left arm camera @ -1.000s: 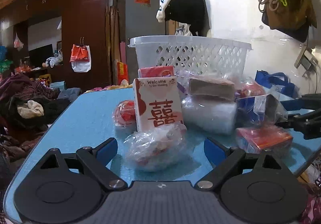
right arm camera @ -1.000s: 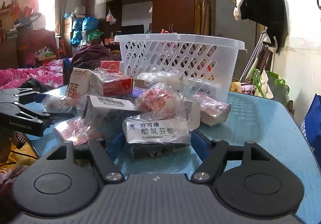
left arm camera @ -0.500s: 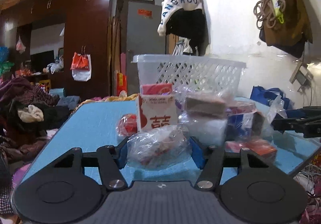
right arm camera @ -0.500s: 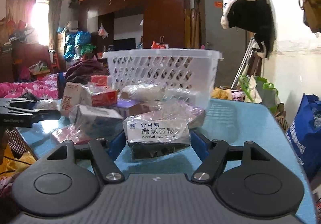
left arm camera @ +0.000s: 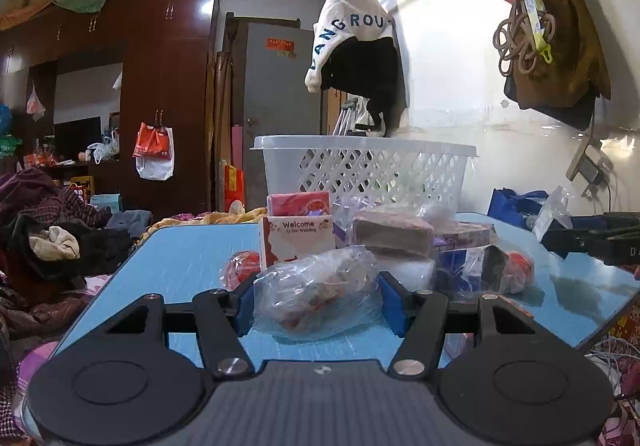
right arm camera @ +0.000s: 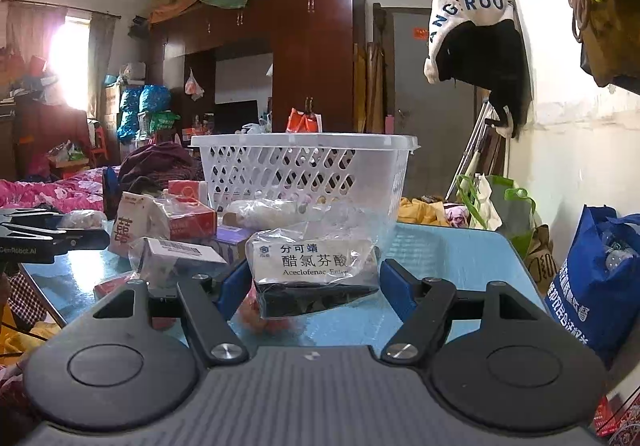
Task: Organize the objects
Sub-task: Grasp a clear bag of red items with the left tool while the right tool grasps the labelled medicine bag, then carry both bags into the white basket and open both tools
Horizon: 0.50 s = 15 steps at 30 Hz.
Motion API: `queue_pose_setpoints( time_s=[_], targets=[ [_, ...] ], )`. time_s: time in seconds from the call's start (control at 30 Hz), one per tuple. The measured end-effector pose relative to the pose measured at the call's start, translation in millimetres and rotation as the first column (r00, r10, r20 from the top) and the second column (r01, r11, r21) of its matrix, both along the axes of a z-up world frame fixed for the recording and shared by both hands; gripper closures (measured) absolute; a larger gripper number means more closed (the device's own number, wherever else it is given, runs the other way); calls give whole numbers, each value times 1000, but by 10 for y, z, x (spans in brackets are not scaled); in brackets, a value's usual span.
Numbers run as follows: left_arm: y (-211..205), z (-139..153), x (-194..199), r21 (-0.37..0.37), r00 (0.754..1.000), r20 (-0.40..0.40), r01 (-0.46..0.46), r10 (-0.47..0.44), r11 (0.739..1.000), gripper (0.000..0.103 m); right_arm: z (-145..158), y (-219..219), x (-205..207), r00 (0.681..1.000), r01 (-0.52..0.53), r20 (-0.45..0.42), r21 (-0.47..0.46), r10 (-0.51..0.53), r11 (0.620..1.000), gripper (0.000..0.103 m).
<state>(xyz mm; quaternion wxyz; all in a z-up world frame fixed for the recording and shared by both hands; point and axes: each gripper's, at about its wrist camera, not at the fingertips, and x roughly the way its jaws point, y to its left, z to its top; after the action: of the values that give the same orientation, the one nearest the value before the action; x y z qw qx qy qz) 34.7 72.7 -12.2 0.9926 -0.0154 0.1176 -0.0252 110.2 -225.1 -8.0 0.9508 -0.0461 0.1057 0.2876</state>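
Dark wardrobe point(left arm camera: 168, 94), hanging white cap point(left arm camera: 352, 34), blue bag point(right arm camera: 596, 278)

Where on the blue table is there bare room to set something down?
On the blue table, the stretch left of the Welcome card box is bare. In the right wrist view, the far corner right of the white basket is also bare. The middle, in front of the basket, is crowded with bagged packets and boxes.
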Motion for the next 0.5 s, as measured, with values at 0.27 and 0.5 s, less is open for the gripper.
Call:
queue_pose_setpoints(
  time_s=[0.27,0.5],
  targets=[
    [-20,52,-33,2,1000,26,11,-11,1000,39,81,-23,-46,999,-34,36,23,33,999,30],
    [-54,550,215,-33,995,95,48,-44,998,39,584,203,171,989,-72,134,45,66,996,30]
  ],
)
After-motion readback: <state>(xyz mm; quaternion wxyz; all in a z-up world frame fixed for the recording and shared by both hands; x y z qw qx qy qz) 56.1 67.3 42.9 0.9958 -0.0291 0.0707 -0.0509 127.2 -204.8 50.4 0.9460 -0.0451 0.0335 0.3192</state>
